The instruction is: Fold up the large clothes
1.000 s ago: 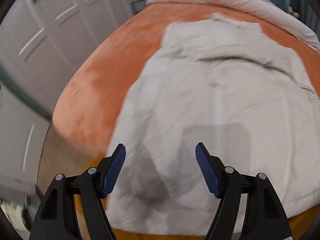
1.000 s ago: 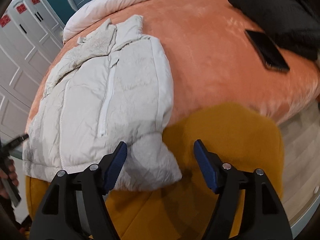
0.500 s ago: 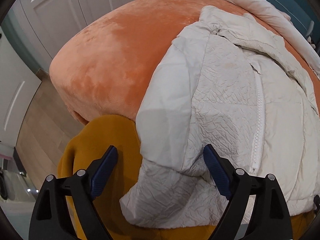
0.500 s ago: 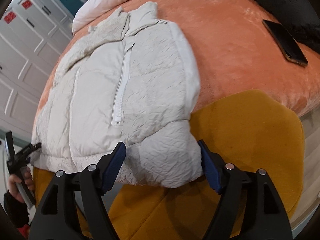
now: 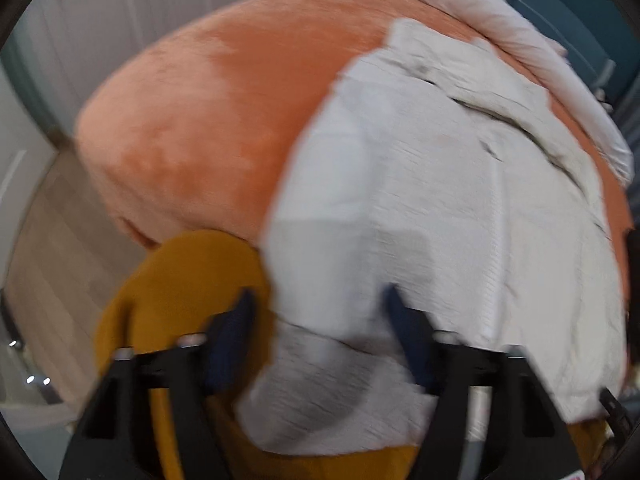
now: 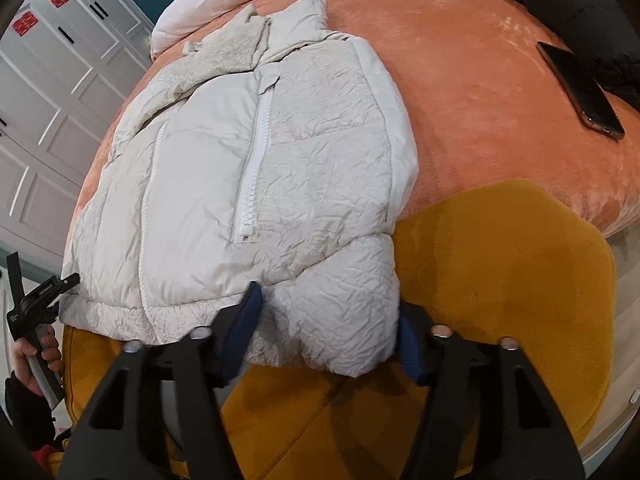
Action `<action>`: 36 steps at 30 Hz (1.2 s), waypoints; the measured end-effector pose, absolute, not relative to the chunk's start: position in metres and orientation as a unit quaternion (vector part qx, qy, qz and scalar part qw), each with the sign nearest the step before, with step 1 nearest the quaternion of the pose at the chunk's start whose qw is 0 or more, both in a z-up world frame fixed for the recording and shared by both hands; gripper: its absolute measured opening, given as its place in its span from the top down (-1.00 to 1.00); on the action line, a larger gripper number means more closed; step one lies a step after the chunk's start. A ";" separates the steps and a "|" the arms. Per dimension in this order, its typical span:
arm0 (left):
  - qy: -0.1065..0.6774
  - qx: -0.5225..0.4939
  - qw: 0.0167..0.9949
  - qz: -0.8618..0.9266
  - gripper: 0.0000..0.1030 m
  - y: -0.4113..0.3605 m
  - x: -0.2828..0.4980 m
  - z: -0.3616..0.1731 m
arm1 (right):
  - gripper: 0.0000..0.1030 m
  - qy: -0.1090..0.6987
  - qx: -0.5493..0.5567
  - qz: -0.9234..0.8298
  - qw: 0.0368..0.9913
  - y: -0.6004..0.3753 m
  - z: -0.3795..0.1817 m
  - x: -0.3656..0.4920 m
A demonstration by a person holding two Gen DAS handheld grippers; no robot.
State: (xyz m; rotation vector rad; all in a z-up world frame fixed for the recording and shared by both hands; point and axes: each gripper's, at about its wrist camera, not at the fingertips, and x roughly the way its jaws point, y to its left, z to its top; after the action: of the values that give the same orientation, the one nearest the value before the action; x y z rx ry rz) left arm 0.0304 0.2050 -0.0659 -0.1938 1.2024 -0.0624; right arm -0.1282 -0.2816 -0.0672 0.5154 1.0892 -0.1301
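Two hand-held grippers closing on cream puffer jacket (image 6: 248, 184). Right hand-held gripper (image 6: 326, 322): cuff of folded-in sleeve (image 6: 336, 320) pinched between blue pads. Left hand-held gripper (image 5: 316, 340): other sleeve end between jaws, contact blurred, grip cannot be told. Jacket laid front up, zipped, hem at near edge of orange bed (image 6: 480, 92), partly over mustard cushion (image 6: 500, 280). Phone (image 6: 580, 88) and black garment (image 6: 576, 4) seen farther right.
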 end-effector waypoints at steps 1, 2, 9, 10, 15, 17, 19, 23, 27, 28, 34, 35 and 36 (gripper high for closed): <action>0.569 -0.099 0.815 -0.044 0.37 0.203 0.030 -0.065 | 0.21 0.511 0.245 -0.058 0.822 -0.281 -0.067 -0.129; 0.568 -0.097 0.816 -0.049 0.45 0.201 0.029 -0.063 | 0.41 0.509 0.245 -0.059 0.823 -0.282 -0.065 -0.130; 0.531 -0.044 0.836 -0.130 0.85 0.190 0.004 -0.003 | 0.76 0.489 0.225 0.003 0.843 -0.275 -0.020 -0.137; 0.531 -0.031 0.834 -0.146 0.85 0.191 -0.005 0.011 | 0.76 0.491 0.210 0.015 0.845 -0.275 -0.007 -0.141; 0.551 -0.014 0.812 -0.195 0.86 0.207 -0.046 0.068 | 0.77 0.502 0.172 0.065 0.845 -0.280 0.041 -0.177; 0.533 -0.038 0.819 -0.209 0.86 0.216 -0.062 0.107 | 0.77 0.478 0.192 0.086 0.853 -0.284 0.066 -0.205; 0.498 -0.062 0.837 -0.218 0.85 0.219 -0.070 0.144 | 0.77 0.445 0.203 0.092 0.867 -0.286 0.091 -0.225; 0.423 -0.094 0.875 -0.215 0.82 0.207 -0.061 0.189 | 0.77 0.357 0.225 0.066 0.904 -0.298 0.135 -0.218; 0.403 -0.125 0.887 -0.186 0.78 0.199 -0.016 0.179 | 0.77 0.312 0.255 0.052 0.914 -0.319 0.146 -0.168; 0.405 -0.131 0.887 -0.177 0.78 0.198 -0.005 0.173 | 0.77 0.307 0.263 0.048 0.913 -0.323 0.143 -0.148; 0.418 -0.132 0.890 -0.129 0.67 0.195 0.073 0.133 | 0.77 0.276 0.298 0.024 0.913 -0.332 0.111 -0.057; 0.420 -0.128 0.890 -0.121 0.67 0.191 0.087 0.125 | 0.76 0.272 0.296 0.016 0.915 -0.332 0.106 -0.045; 0.420 -0.124 0.891 -0.117 0.67 0.190 0.098 0.119 | 0.76 0.270 0.293 0.010 0.917 -0.328 0.105 -0.039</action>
State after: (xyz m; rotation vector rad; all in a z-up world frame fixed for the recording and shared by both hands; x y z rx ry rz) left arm 0.0980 0.1901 0.1189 -0.2574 0.8715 -0.2422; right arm -0.0391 -0.3281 0.1046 0.6026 0.5555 0.0200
